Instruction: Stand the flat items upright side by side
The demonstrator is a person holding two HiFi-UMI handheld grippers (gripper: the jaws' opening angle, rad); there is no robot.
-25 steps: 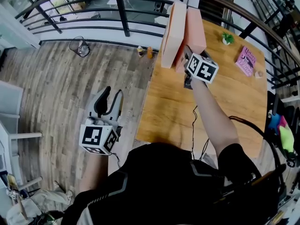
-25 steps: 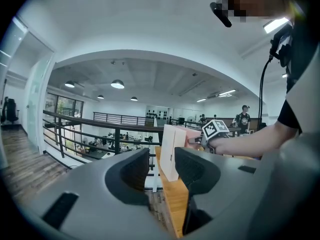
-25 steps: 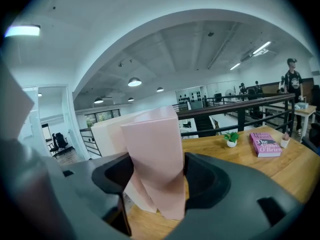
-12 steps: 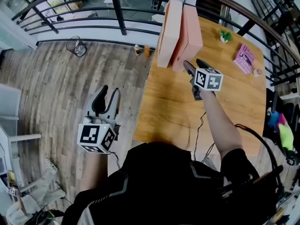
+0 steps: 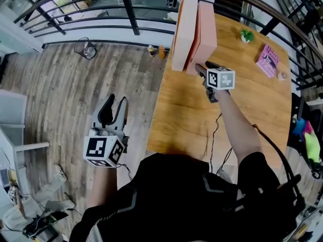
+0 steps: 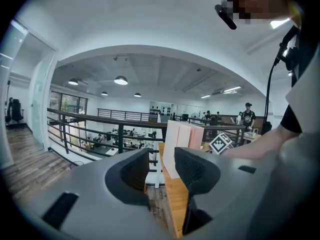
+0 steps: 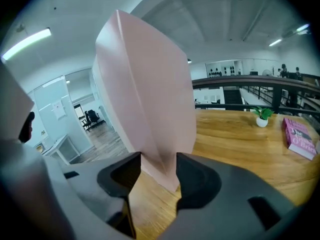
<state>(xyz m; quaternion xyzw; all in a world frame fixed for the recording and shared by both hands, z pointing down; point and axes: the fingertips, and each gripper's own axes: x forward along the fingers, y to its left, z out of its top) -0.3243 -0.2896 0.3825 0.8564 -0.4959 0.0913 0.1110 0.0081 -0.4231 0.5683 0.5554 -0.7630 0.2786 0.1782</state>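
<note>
- Head view: a pale pink box and a deeper pink box stood upright side by side, seemingly touching, at the far left edge of the wooden table. The right gripper sat low at the deeper box's near foot. The left gripper hung off the table over the floor, well apart from both boxes.
- Left gripper view: the left gripper had its jaws partway apart with nothing between them, and the boxes showed only in the distance.
- Right gripper view: the right gripper had its jaws partway apart, having just been closing. They straddled the near lower corner of the deeper pink box, and no firm pinch showed.
- Step in hand: the standing looked done, and this seemed a last squaring-up. The next move called for a gentle nudge or a straight retreat that tipped neither box off the table edge.
</note>
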